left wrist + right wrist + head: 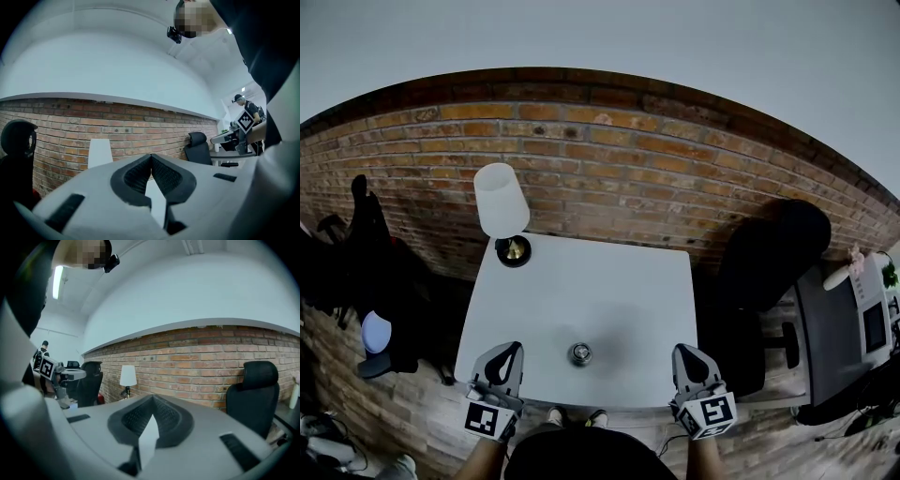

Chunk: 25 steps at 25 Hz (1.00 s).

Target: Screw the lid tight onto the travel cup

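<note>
A small metal travel cup (579, 353) stands upright on the white table (581, 291), near its front edge and midway between my two grippers. From above I see only its round dark top, and I cannot tell whether a lid is on it. My left gripper (508, 350) hovers at the table's front left corner, shut and empty. My right gripper (684, 352) is at the front right corner, also shut with nothing in it. In the left gripper view the jaws (151, 157) meet tip to tip; the right gripper view shows the same (152, 398). The cup appears in neither gripper view.
A white-shaded lamp (502, 208) stands at the table's back left corner before a brick wall (609, 159). A black office chair (773, 253) sits right of the table, a desk (848, 328) further right. Dark gear (370, 253) crowds the left side.
</note>
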{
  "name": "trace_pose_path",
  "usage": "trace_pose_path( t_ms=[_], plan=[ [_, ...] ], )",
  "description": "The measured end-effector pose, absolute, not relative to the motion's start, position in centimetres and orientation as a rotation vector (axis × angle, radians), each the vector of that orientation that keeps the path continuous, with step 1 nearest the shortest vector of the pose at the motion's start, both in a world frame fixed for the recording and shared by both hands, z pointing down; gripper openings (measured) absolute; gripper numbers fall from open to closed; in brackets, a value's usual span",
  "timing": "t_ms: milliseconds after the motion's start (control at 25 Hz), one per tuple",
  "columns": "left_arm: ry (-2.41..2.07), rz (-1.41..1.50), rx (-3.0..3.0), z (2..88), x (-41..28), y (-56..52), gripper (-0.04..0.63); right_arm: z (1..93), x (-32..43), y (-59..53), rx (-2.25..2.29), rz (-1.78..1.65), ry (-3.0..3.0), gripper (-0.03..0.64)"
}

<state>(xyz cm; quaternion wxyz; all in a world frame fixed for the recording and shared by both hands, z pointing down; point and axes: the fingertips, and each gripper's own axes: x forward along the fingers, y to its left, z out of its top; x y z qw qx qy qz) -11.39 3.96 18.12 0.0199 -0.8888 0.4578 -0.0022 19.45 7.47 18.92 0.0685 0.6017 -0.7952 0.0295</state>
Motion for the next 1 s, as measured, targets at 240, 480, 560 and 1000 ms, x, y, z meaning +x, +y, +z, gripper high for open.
trace_pose_path(
  t_ms=[240, 480, 560, 1000],
  plan=[
    [1.472, -0.023, -2.729, 18.3, -13.5, 4.4, 0.023, 18.4, 19.5, 7.8, 1.839, 0.044, -2.366, 0.012],
    [1.459, -0.034, -2.728, 18.3, -13.5, 4.1, 0.023, 18.8, 19.1, 8.2, 1.835, 0.055, -2.344, 0.012],
    [1.446, -0.037, -2.740, 18.4, -13.3, 4.1, 0.023, 18.6, 18.6, 8.3, 1.818, 0.042, -2.338, 0.012],
    [1.404, -0.029, -2.748, 18.3, -12.4, 4.0, 0.025, 18.7, 17.8, 8.9, 1.809, 0.042, -2.346, 0.012]
  ],
)
